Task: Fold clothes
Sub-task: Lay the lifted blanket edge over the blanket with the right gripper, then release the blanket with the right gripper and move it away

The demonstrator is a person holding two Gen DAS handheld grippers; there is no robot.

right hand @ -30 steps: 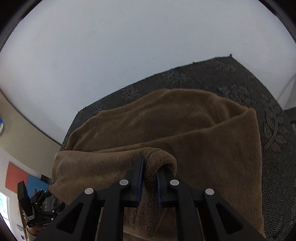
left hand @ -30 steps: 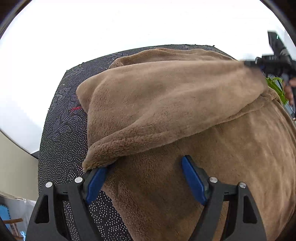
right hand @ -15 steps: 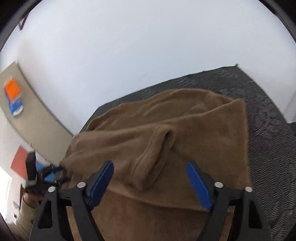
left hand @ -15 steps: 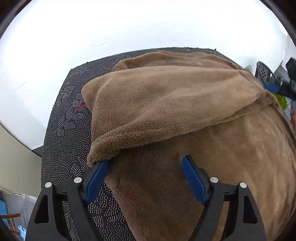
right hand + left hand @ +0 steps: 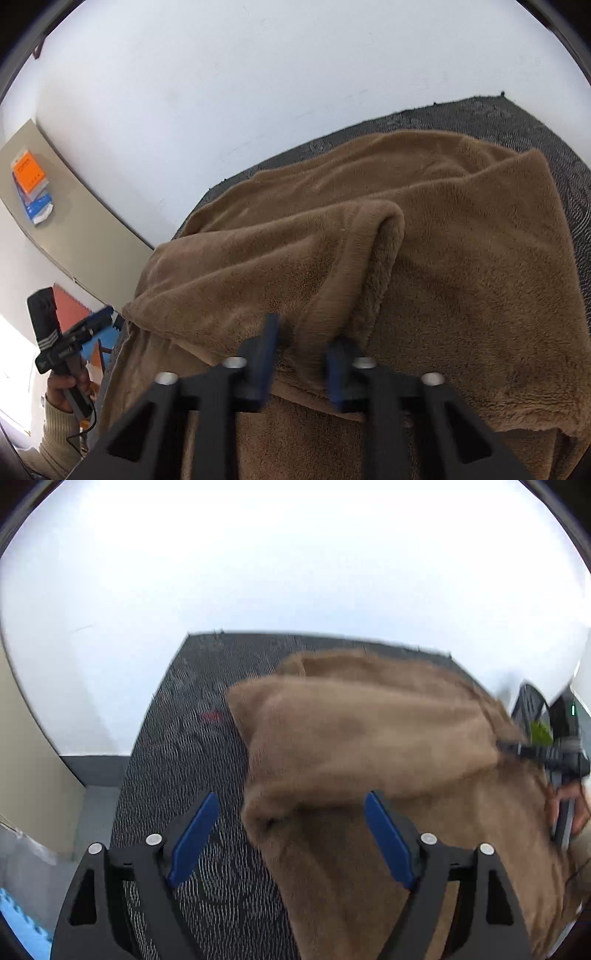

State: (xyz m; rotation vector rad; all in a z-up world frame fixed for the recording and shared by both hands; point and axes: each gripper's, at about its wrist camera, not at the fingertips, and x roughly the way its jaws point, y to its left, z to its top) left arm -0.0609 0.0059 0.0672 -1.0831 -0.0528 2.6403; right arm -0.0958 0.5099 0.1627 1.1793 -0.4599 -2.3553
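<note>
My left gripper [image 5: 288,834] stands wide open, its blue pads either side of the near left corner of the plush brown fleece garment [image 5: 369,746], gripping nothing. My right gripper [image 5: 301,354] has its jaws drawn close around a raised ridge of the same fleece; they look nearly shut on it, though blur there leaves me unsure of firm contact. The garment lies on the dark dotted-pattern table cover [image 5: 184,760], spread across its right and far parts. One flap is laid over the lower layer, so I judge at least one fold is in; the top layer is rumpled with a rolled hem, so squaring seems left. The pile is thick, soft and matte.
</note>
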